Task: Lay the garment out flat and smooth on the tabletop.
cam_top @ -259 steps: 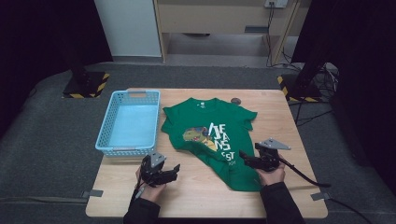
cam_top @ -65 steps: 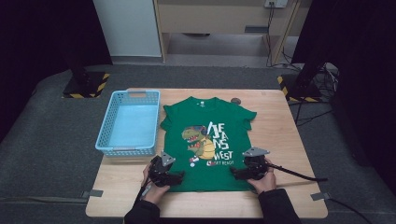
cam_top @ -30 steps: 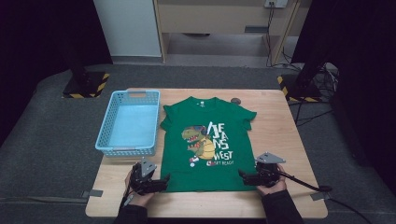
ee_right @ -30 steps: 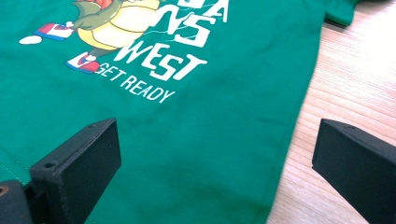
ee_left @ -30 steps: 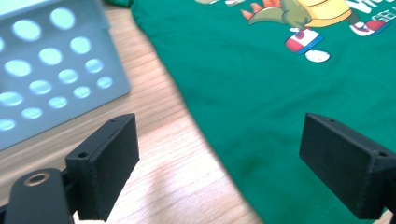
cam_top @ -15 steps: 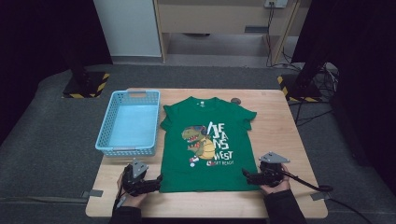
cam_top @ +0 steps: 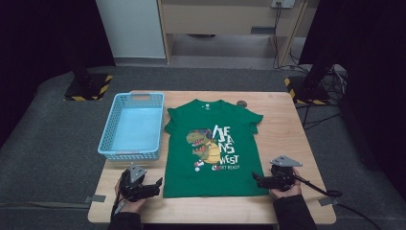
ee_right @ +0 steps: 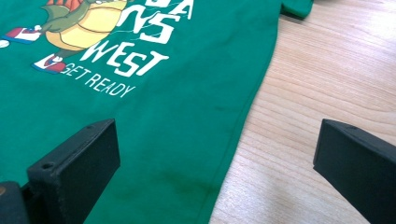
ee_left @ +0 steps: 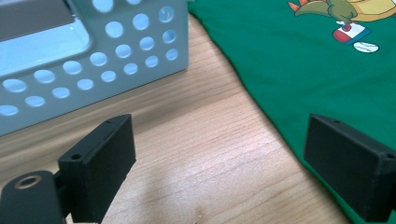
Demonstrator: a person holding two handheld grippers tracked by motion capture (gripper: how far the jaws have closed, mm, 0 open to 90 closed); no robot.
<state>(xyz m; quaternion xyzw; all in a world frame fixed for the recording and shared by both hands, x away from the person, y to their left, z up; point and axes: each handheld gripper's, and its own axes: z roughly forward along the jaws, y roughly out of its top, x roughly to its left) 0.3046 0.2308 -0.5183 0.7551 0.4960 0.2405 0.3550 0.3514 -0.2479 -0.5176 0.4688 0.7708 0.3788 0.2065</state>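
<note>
Green cotton is lying flat across the middle of the wooden table (cam_top: 287, 129): the T-shirt (cam_top: 215, 148) is spread face up, collar pointing away from you, its dinosaur print (cam_top: 203, 146) and white lettering showing. You are holding the left gripper (cam_top: 155, 184) low over the near edge of the table, just off the shirt's bottom left corner. Its jaws are standing wide apart and gripping nothing. In the left gripper view, bare wood is filling most of the gap between them, and the shirt's side hem (ee_left: 271, 126) is running under the jaw on the picture's right. The blue perforated basket (cam_top: 131, 127) is sitting just beside the shirt's left sleeve; its hole-dotted wall (ee_left: 116, 60) is rising close ahead of that gripper.

You are holding the right gripper (cam_top: 256, 178) at the shirt's bottom right corner, pointing in toward the cloth. Its jaws are also spread wide with nothing caught between them. In the right gripper view, the shirt's right edge (ee_right: 243, 116) is passing down through the gap, with green fabric on the picture's left and bare table on its right. A small dark round object (cam_top: 242, 103) is resting on the table near the shirt's right shoulder; what it is cannot be told.
</note>
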